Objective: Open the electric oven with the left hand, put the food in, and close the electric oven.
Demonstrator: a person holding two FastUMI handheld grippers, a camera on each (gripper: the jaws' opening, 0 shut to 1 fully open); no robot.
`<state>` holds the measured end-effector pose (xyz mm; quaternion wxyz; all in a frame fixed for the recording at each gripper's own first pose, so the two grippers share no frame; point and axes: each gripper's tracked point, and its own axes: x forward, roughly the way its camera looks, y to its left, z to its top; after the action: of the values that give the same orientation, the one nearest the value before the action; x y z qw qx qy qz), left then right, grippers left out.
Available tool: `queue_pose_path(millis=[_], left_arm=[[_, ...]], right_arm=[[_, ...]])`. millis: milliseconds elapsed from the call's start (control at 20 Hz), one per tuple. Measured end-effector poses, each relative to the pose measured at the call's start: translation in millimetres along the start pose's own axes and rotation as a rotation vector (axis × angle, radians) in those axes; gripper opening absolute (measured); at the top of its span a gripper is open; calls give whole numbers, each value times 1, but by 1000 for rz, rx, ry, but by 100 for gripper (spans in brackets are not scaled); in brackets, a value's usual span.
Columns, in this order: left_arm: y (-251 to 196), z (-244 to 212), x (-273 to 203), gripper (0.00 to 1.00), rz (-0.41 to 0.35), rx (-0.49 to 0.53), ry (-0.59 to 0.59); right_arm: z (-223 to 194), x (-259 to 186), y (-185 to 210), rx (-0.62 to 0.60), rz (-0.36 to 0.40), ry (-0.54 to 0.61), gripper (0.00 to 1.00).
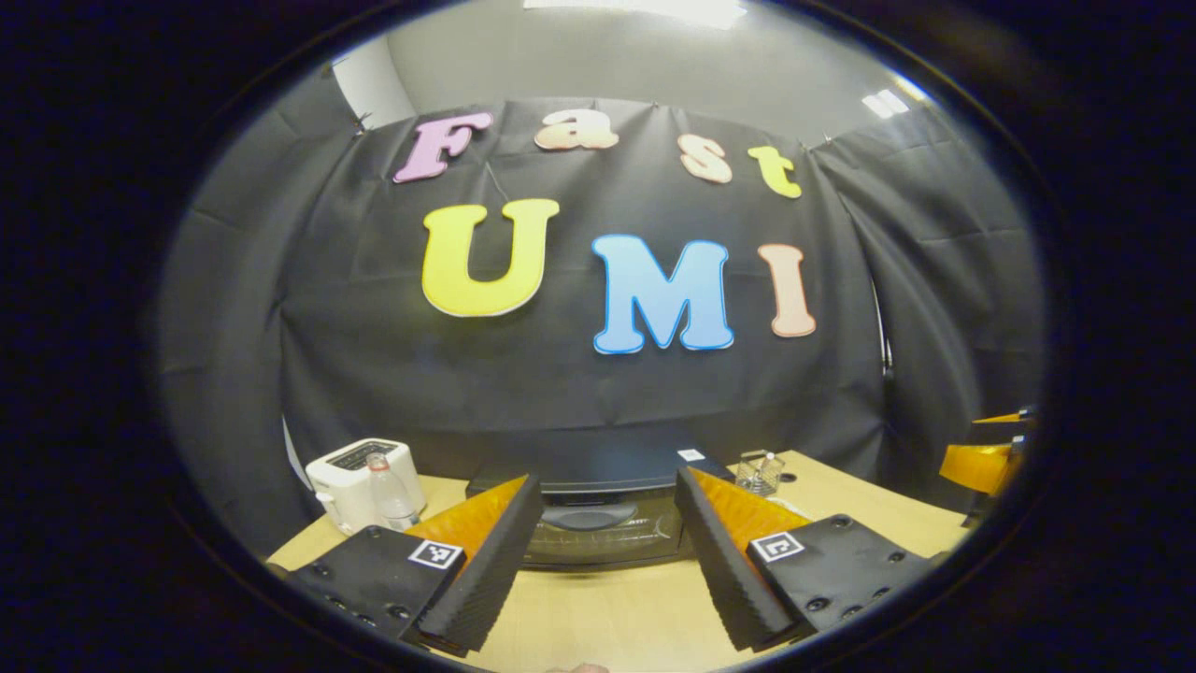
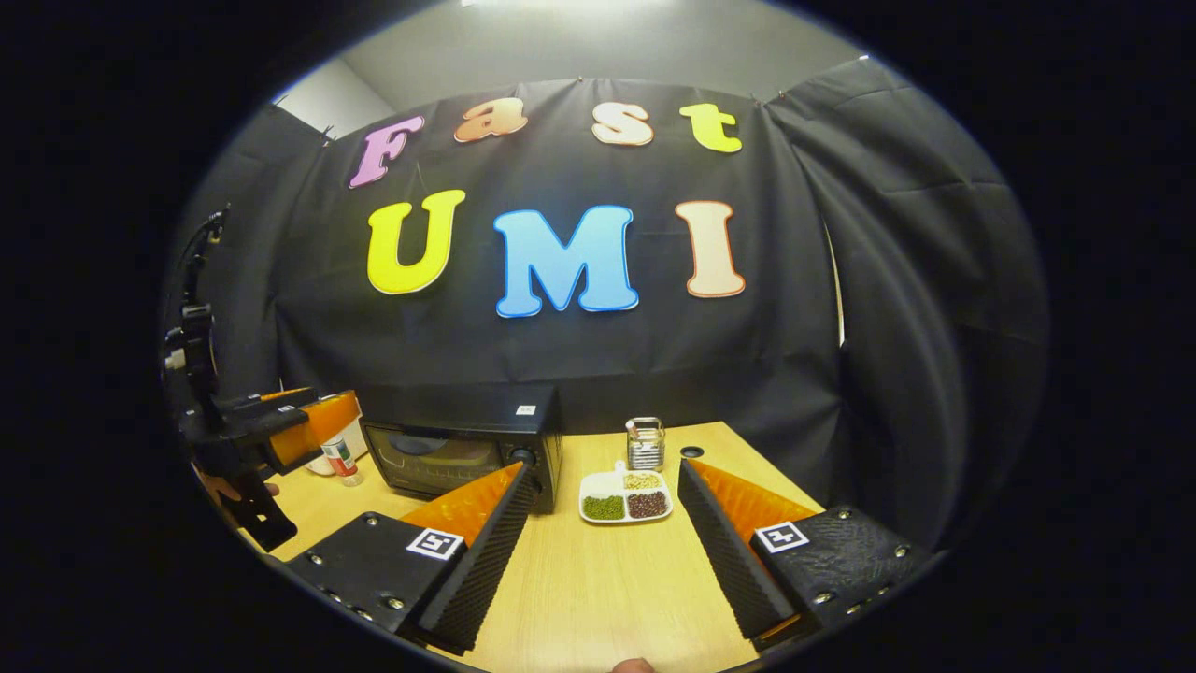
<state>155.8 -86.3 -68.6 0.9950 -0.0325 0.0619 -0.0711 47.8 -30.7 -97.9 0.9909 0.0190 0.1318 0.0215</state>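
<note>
Light wooden tabletop forms the work surface, enclosed at the rear and sides by black cloth booth walls. Nearest in the left gripper view, the left gripper is held above the table edge with its fingers spread wide and nothing between them. Directly ahead of it, framed between the two fingers, stands the electric oven, a black unit with a glass door; the door is closed and the handle recess is visible at its top. To the oven's left stand a clear plastic bottle and, behind it, a white toaster. To the oven's right, near the back edge, sits a small wire holder. At the far right edge of this view part of the right gripper is visible. In the right gripper view, the right gripper is likewise held above the near table edge, fingers well apart and holding nothing. Ahead of it, between the fingers, rests the food: a white divided plate with three compartments holding green, dark red and pale contents. The plate lies just right of the oven's front corner, apart from it. Behind the plate stands the wire holder, with a dark round hole in the tabletop beside it.
</note>
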Motion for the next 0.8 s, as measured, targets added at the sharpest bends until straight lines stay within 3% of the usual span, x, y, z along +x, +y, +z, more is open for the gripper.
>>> queue_pose_path(millis=[150,200,400,800], left_arm=[[-14,21,-43,96,34,-11,-29],[-19,26,-56,100,40,-13,-38],[-27,39,-110,100,88,-14,-68],[-23,41,-170,100,60,23,-65]], right_arm=[[16,-18,-11,-43,16,-57,98],[19,-24,-14,-56,21,-71,98],[25,-50,-14,-54,65,-102,98],[30,-83,-1,-43,56,-126,98]])
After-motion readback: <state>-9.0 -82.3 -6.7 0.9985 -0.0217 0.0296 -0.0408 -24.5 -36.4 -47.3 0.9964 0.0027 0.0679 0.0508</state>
